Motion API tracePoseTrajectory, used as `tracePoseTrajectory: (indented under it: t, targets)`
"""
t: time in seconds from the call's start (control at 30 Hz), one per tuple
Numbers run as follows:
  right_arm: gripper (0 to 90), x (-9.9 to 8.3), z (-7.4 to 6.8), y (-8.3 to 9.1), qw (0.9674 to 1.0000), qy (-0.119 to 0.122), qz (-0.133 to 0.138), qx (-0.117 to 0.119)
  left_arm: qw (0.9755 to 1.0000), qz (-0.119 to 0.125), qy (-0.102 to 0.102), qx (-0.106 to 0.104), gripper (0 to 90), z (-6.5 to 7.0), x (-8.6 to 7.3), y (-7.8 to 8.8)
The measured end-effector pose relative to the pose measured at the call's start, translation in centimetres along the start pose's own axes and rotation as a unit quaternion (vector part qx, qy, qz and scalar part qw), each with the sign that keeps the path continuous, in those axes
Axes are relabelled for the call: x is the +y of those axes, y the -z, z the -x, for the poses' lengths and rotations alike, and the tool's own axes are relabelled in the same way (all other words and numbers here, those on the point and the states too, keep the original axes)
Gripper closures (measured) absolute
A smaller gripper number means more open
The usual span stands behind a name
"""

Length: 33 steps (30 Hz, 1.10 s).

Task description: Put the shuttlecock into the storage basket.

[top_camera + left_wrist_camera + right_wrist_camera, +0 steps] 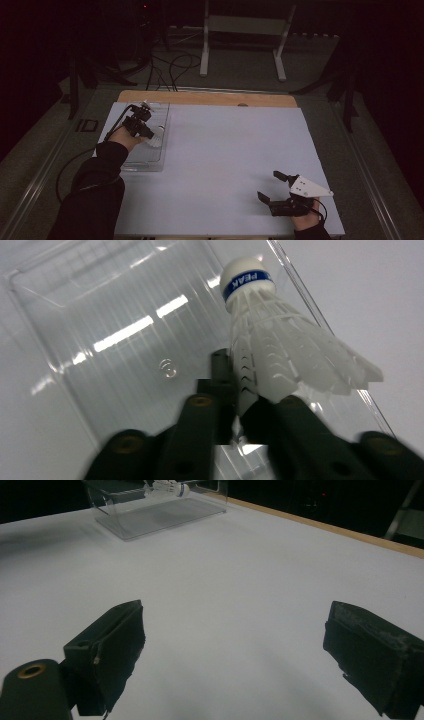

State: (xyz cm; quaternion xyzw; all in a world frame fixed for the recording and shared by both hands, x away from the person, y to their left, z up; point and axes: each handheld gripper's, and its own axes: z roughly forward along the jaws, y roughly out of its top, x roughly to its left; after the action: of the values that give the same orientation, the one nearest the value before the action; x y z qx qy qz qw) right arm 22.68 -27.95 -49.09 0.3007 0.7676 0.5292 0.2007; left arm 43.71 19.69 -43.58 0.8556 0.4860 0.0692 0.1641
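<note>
A white feathered shuttlecock [280, 340] with a blue band on its cork hangs over a clear plastic tray [100, 315]. My left gripper [245, 390] is shut on the edge of its feather skirt, cork pointing away from me. From above, the left gripper [149, 133] holds the shuttlecock [158, 138] over the tray [150, 162] at the left of the table. My right gripper [268, 185] rests near the front right, jaws wide open with nothing between them. In the right gripper view its jaws [235, 640] frame bare white surface, with the tray [150, 520] and shuttlecock [167, 487] far off.
A white sheet [225, 150] covers the table, with a wooden strip [210, 97] along the far edge. Beyond it stand a white frame [245, 30] and loose cables [170, 65] on the floor. A cable trails from the left hand.
</note>
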Motion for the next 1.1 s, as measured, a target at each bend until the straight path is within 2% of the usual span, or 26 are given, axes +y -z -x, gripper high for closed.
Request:
tracePoseTrajectory:
  t: [0.03,0.07,0.1,0.17,0.2,0.23,0.27,0.33,0.43,0.6,0.77,0.83,1.0,1.1]
  targets:
    - [9.4,0.0,0.0,0.0,1.0,0.0,0.0,0.0,1.0,-0.004,0.003,-0.002,73.7,0.0,0.0,0.0]
    - [9.5,0.0,0.0,0.0,1.0,0.0,0.0,0.0,0.9999,-0.004,0.004,0.009,61.0,0.1,0.1,0.1]
    - [9.4,0.0,0.0,0.0,1.0,-0.001,-0.001,0.0,0.9998,-0.004,0.008,0.016,54.3,0.1,0.1,0.2]
    - [9.5,0.0,0.0,0.0,1.0,0.001,-0.001,-0.001,0.9997,-0.003,0.021,0.015,33.9,0.1,0.2,0.4]
    - [9.5,0.0,0.0,0.0,1.0,0.0,-0.001,-0.001,0.9996,-0.006,0.021,0.018,27.7,0.1,0.2,0.4]
    - [9.5,0.0,0.0,0.0,1.0,0.0,-0.001,-0.001,0.9996,-0.001,0.025,0.016,20.1,0.1,0.2,0.6]
    - [9.5,0.0,0.0,0.0,1.0,0.001,-0.001,-0.001,0.9995,0.003,0.03,0.004,13.1,0.0,0.3,0.7]
    - [9.5,0.0,-0.1,0.0,1.0,0.001,-0.002,-0.001,0.9993,0.011,0.035,-0.007,3.1,-0.1,0.3,1.0]
    - [9.5,0.0,0.0,0.0,1.0,0.0,-0.002,-0.002,0.999,0.018,0.04,-0.007,0.0,0.0,0.4,1.4]
    - [9.5,0.0,0.0,0.0,1.0,0.002,-0.002,-0.002,0.9993,0.015,0.033,-0.004,0.0,0.2,0.5,1.5]
    - [9.5,0.0,0.0,0.0,1.0,0.002,-0.002,-0.002,0.9997,0.021,0.015,-0.004,0.0,0.6,0.5,1.7]
    - [9.5,0.0,-0.1,0.0,1.0,0.001,-0.001,-0.002,0.9996,0.023,0.011,-0.01,0.0,0.7,0.5,1.8]
    - [9.5,0.0,0.0,0.0,1.0,0.002,-0.001,-0.002,0.9996,0.026,-0.013,-0.004,0.0,1.2,0.6,2.1]
    - [9.5,0.0,0.0,0.0,1.0,0.002,-0.001,-0.002,0.9993,0.031,-0.017,-0.007,0.0,1.4,0.6,2.2]
